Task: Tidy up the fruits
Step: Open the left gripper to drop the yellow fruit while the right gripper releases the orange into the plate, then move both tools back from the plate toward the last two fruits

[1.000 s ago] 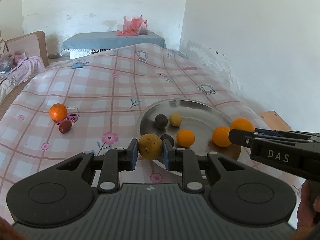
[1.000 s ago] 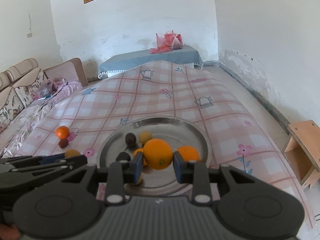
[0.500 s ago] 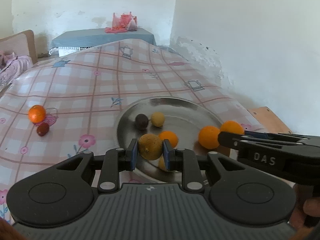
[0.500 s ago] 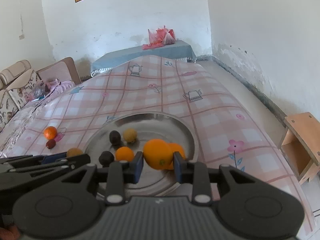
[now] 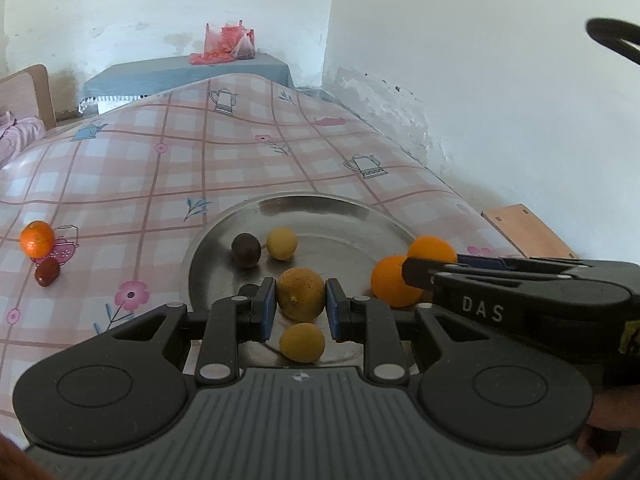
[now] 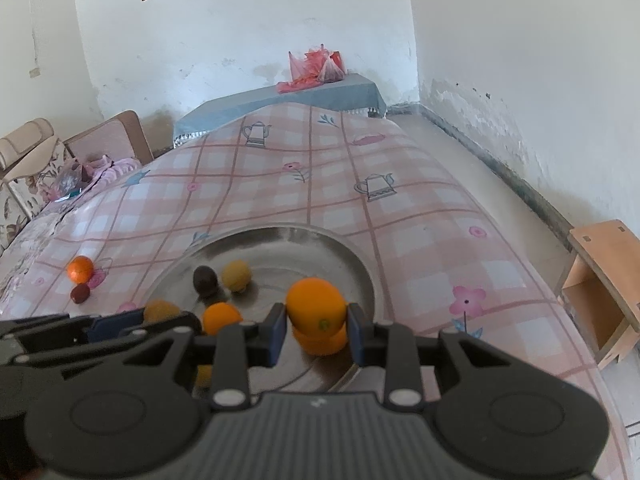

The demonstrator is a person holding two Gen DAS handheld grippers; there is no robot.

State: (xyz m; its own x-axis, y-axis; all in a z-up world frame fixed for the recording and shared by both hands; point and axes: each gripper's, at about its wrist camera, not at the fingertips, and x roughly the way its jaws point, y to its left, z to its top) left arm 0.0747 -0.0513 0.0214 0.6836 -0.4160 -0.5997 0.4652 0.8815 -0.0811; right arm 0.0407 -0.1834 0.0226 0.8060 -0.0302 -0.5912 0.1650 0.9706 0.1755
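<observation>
My left gripper is shut on a yellow-brown fruit and holds it over the near part of the round metal tray. My right gripper is shut on an orange above the tray's right side, over another orange. In the tray lie a dark fruit, a yellow fruit, another yellow fruit and an orange. An orange and a small red fruit lie on the checked cloth at the left.
The table is covered by a pink checked cloth. A blue-covered table with red bags stands at the back. A wooden stool stands on the floor to the right. A sofa is at the left.
Both grippers have moved forward over the tray with their fruits still held. The left one has shifted right, from the tray's left rim to above its middle.
</observation>
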